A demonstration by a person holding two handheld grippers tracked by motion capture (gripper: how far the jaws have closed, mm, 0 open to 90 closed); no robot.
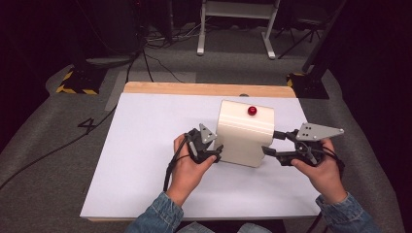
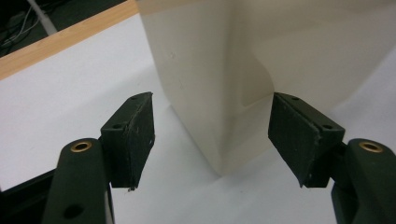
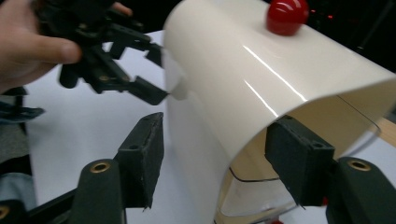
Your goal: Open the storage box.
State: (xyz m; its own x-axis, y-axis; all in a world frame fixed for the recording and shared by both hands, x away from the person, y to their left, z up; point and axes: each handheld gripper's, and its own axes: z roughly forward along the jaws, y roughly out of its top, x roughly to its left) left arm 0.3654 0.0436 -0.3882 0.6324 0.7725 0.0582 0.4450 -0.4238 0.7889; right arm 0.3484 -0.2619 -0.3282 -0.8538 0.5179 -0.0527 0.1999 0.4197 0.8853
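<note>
Centrally on the white table sheet [image 1: 145, 160] stands a cream arched cover [image 1: 243, 133] with a red knob [image 1: 252, 110] on top, its long axis running from the near edge toward the far wooden edge [image 1: 204, 89], knob pointing up. The left gripper [image 1: 214, 151] sits at the cover's left near corner, jaws parted, the corner edge between the pads without clear contact. The right gripper [image 1: 270, 143] straddles the cover's right wall, one pad outside and one inside, jaws moderately wide, not pressing.
</note>
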